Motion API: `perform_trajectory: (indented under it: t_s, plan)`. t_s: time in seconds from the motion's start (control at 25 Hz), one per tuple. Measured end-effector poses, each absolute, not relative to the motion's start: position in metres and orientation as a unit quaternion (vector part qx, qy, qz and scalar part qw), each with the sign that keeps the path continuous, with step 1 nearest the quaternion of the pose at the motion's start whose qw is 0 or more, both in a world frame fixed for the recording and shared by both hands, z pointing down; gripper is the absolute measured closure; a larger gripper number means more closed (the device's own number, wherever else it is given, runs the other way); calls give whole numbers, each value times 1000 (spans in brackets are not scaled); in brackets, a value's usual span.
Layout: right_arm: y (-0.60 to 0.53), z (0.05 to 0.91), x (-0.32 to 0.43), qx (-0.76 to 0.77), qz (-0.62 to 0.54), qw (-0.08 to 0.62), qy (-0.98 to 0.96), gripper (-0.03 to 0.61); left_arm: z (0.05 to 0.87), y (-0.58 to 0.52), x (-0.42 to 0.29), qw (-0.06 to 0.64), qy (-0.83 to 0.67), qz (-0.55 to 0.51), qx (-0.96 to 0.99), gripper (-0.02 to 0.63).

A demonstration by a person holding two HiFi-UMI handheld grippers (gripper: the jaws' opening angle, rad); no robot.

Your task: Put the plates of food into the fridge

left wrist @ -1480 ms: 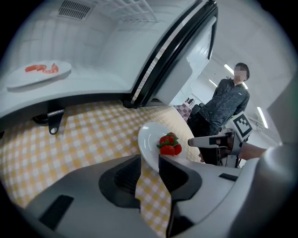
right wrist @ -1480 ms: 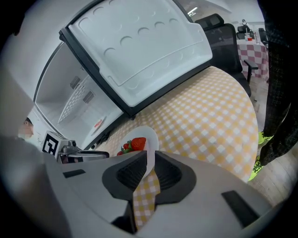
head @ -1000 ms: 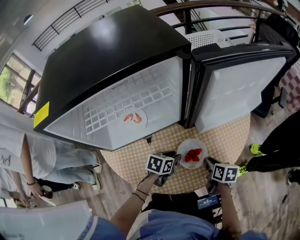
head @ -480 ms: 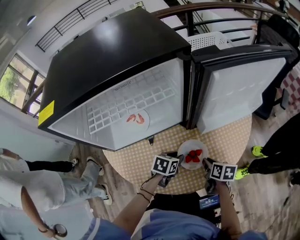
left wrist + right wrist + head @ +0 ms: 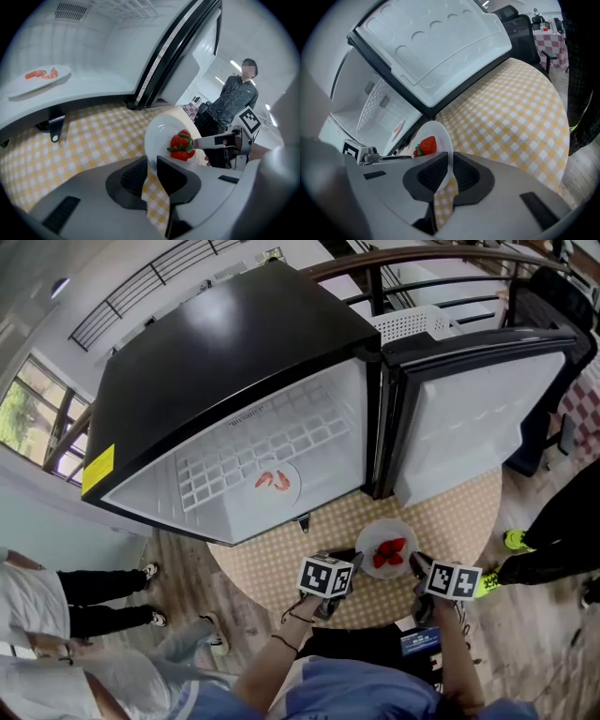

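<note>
Status check. The fridge (image 5: 234,362) stood on the round table (image 5: 450,512) with its door (image 5: 483,413) swung wide. One plate of shrimp (image 5: 292,482) already lay on the white floor of the compartment, so we counted that plate as done.

The plate of strawberries (image 5: 380,528) was not yet in. It sat on the yellow-check cloth (image 5: 93,136) just in front of the open fridge, on the hinge side. We saw no other plate of food on the table.

On the left gripper (image 5: 152,159) the jaws were closing with the near rim of the strawberry plate between them. The gap was down to a narrow slot and the pads looked to have reached the rim. On the right gripper (image 5: 449,157) the jaws were drawn close on the opposite rim of the same plate, pinching its edge. Neither gripper held anything else. We could not tell whether the plate had left the cloth.

Our judgement was that the task stood roughly halfway. What remained was to lift the plate between both grippers, carry it level over the sill and set it down beside the shrimp plate. The strawberries (image 5: 182,146) lay loose and would likely roll if the plate tilted.
</note>
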State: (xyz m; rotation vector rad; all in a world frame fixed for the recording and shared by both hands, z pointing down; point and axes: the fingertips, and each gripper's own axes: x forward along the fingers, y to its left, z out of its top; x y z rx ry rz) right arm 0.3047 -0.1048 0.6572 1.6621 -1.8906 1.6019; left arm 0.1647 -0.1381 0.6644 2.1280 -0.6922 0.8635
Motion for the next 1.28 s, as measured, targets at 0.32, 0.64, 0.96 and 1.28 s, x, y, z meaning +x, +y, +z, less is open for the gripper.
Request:
perform_trajectory:
  t_s: [0.32, 0.64, 0.96, 1.28]
  plan:
    - [-114, 633, 278, 549, 532, 59, -642, 531, 638, -148, 138, 351, -289, 306, 836, 541]
    - [-148, 611, 234, 532, 520, 41, -667, 531, 607, -180, 93, 327, -327, 276, 843, 543]
    - [-206, 590, 195, 530, 497, 41, -686, 531, 583, -233, 54, 303, -362, 263, 841, 543]
    - [-249, 589, 179, 550, 486, 38, -678, 531, 580, -282, 39, 297, -387, 248, 837, 543]
